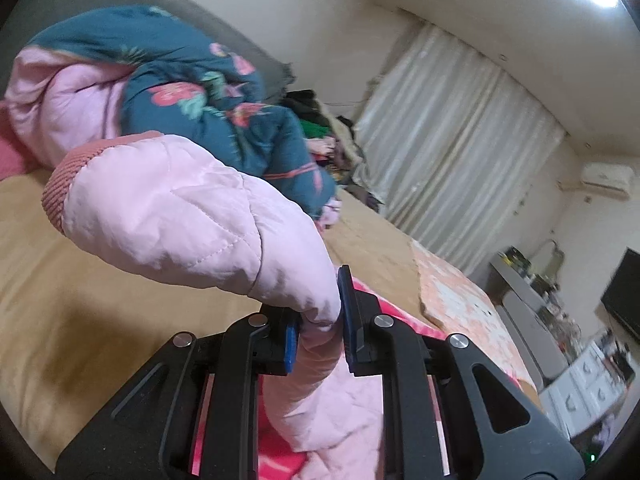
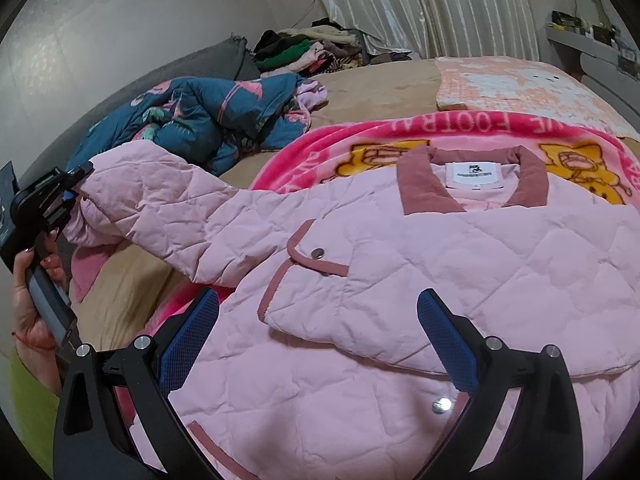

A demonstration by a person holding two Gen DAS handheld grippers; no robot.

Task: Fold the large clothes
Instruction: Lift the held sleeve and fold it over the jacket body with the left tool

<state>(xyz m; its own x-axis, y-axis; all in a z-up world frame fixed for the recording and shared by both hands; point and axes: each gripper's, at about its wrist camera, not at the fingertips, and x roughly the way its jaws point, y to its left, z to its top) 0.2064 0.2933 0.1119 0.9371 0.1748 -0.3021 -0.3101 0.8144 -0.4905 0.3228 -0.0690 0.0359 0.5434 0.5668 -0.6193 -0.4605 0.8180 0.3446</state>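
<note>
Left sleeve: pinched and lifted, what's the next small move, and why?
Probably carry the sleeve inward across the jacket body and lay it flat. The left gripper is shut on it, raised off the bed, while the right gripper hovers open over the chest.

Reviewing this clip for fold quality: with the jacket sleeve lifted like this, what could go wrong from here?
1. The left gripper pinches only a narrow fold of the pink sleeve, short of the ribbed cuff; the slick quilted fabric could slip out.
2. The right gripper hangs open above the jacket body, pinning nothing, so pulling the sleeve across may drag the jacket.
3. The pink blanket underneath may bunch up too.
</note>
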